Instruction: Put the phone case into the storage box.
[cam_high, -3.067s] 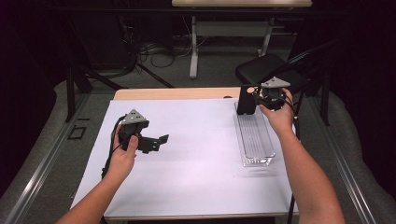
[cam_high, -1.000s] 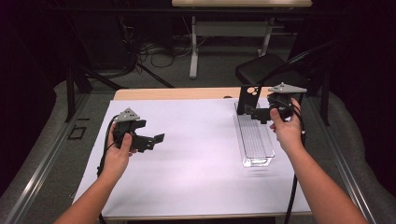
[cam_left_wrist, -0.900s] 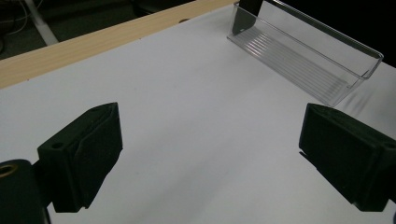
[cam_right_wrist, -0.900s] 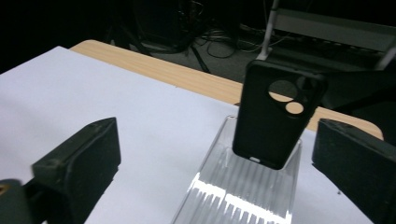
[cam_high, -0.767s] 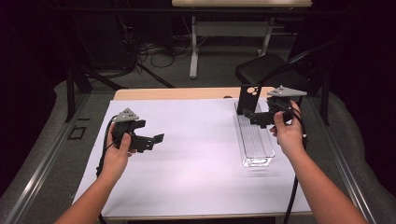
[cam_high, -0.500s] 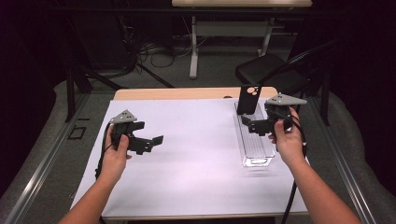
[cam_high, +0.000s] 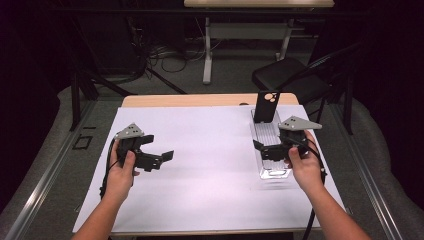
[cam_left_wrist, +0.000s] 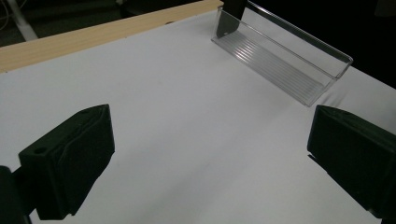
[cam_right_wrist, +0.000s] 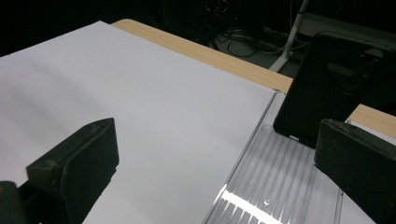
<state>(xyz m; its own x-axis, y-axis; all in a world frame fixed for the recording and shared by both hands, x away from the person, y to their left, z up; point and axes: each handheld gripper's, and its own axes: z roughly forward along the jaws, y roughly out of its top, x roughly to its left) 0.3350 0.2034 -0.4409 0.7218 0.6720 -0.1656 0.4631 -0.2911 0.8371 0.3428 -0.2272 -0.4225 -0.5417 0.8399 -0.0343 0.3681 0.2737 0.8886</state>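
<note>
A black phone-shaped slab (cam_high: 265, 106) stands upright at the far end of the long clear ribbed plastic tray (cam_high: 272, 150). Both grippers — right (cam_high: 270, 150) over the tray, left (cam_high: 161, 158) well apart — have jaws released, empty; likely a pause before reaching.

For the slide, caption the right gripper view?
Open right gripper above a clear ribbed plastic tray holding an upright black phone on the white table cover.

Black chair (cam_high: 287, 77) and white desk legs (cam_high: 207, 52) behind the table (cam_high: 200, 100).
</note>
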